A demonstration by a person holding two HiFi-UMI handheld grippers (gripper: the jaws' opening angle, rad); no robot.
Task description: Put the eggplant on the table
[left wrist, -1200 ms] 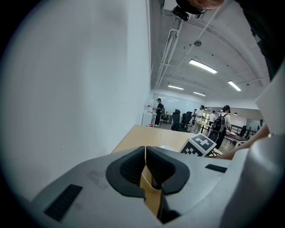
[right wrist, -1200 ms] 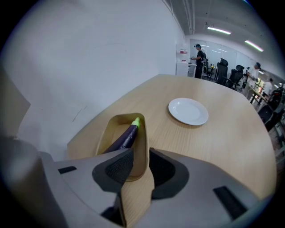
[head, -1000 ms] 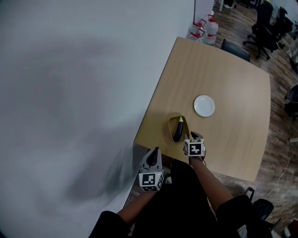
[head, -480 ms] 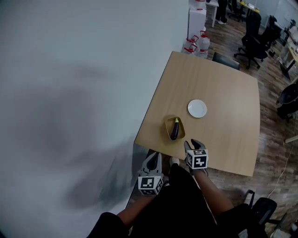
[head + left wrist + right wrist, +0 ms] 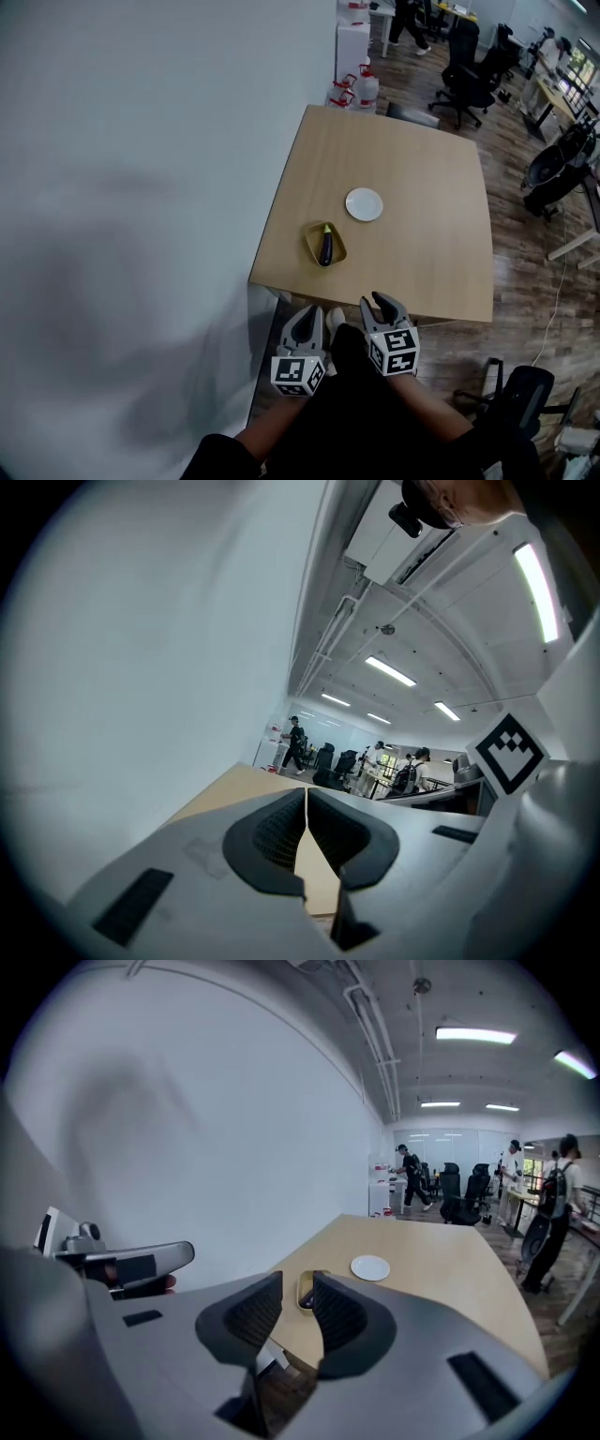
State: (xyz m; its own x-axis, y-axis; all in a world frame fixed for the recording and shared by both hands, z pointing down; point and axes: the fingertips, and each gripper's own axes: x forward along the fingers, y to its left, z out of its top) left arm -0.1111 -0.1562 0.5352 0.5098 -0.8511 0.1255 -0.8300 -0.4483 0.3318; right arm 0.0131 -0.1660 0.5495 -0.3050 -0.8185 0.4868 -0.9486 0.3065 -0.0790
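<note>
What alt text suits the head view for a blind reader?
An eggplant lies in a yellow dish on a wooden table, beside a white plate. Nearer hover the left gripper and the right gripper, its empty fingers just closing slightly.

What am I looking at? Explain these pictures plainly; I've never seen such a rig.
A person holds a gripper tool in each hand. The head view looks down from a camera on their head; the two gripper views come from cameras riding on the tools. The left gripper is shut and empty. The right gripper is open: its fingers have just been closing a little, with nothing between them. On the wooden table lie a white plate and a yellow bowl holding the eggplant.
</note>
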